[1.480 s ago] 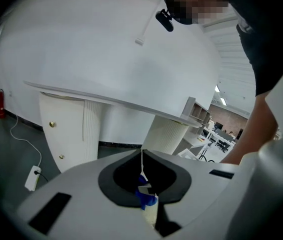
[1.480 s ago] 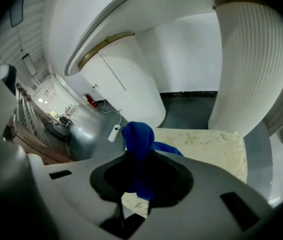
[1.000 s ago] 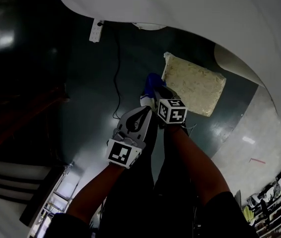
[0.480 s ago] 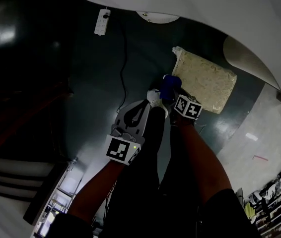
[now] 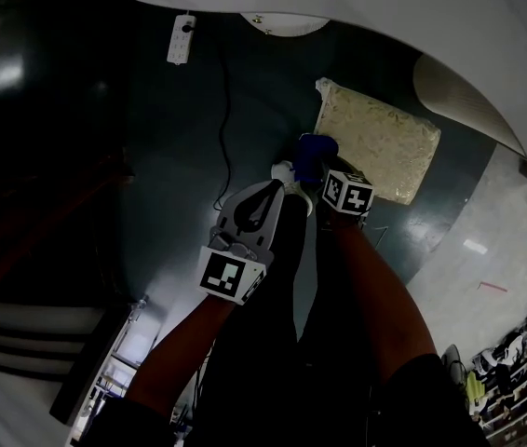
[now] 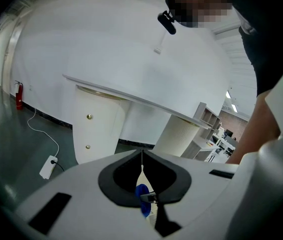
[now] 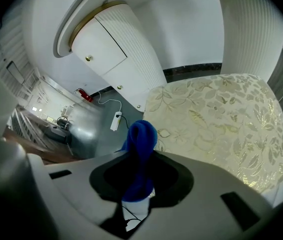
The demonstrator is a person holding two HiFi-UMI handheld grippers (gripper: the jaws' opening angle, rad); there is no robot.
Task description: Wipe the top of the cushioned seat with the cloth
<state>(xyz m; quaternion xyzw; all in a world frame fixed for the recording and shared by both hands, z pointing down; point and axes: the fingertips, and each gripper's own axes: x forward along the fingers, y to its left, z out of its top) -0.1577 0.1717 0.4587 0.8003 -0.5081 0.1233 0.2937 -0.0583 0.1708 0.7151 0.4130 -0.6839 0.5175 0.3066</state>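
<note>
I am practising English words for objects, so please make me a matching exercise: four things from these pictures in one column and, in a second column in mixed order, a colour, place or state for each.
Things:
1. cloth
2. cushioned seat
3. power strip
4. left gripper

Descriptions:
A. white, lying on the dark floor
B. jaws together
C. blue, held in the right gripper
D. pale, with a leaf pattern

Pairs: 1-C, 2-D, 3-A, 4-B
</note>
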